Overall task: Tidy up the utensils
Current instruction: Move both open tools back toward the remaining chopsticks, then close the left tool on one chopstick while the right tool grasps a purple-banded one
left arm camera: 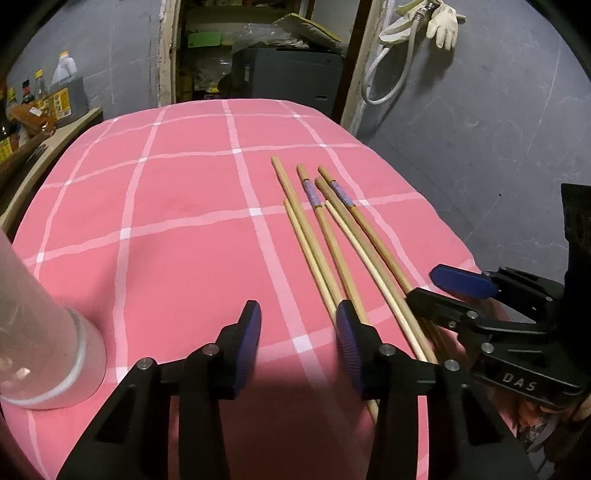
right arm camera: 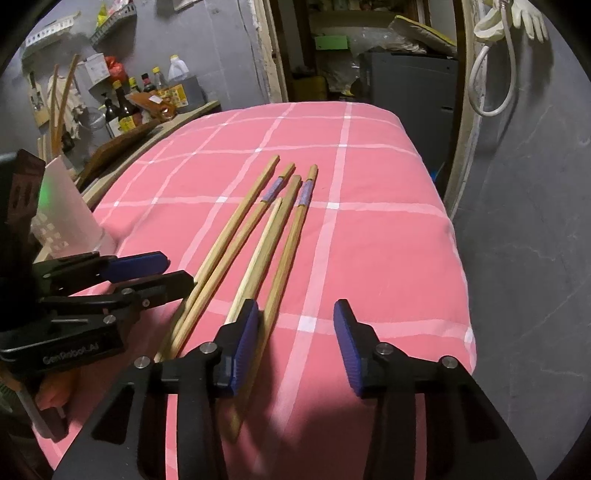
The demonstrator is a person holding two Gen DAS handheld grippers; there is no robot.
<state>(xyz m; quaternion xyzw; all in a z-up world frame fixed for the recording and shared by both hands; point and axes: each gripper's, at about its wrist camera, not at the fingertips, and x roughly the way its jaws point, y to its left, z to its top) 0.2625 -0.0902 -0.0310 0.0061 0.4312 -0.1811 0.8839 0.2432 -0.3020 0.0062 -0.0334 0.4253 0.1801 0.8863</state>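
Table: a surface draped in a pink cloth with a white grid (left arm camera: 177, 229) (right arm camera: 388, 236), filling most of both wrist views.
Back of the room: grey walls, an open doorway with a dark grey box (left arm camera: 291, 74) (right arm camera: 410, 85) and clutter behind it; a white hose (left arm camera: 391, 81) (right arm camera: 491, 88) and a pale glove (left arm camera: 443, 22) (right arm camera: 532, 18) hang on the wall to the right of the doorway.
Side counter: bottles and a jug (left arm camera: 68, 88) (right arm camera: 125, 107) stand on a ledge just beside the table's left edge.
Clear container: a frosted, upright cup-like holder (left arm camera: 40, 339) (right arm camera: 64, 218) stands on the cloth at the near left, well apart from the sticks.
Left gripper: (left arm camera: 297, 343) its blue pads spread wide with only cloth between them; its right finger (left arm camera: 349, 347) sits over the near ends of the left-hand sticks. In the right wrist view it shows at the left edge (right arm camera: 155, 273), fingers pointing toward the sticks.
Right gripper: (right arm camera: 295, 347) also wide apart, holding nothing; its left pad (right arm camera: 242, 347) lies against the sticks on that side. Seen from the left wrist camera it reaches in from the right (left arm camera: 443, 288), over the sticks' near ends.
Chopsticks: six wooden sticks (left arm camera: 332, 240) (right arm camera: 258, 236) lie side by side on the cloth, right of the table's middle, running away from the grippers. Two carry a purple band (left arm camera: 310, 192) (right arm camera: 304, 192) near the far end.
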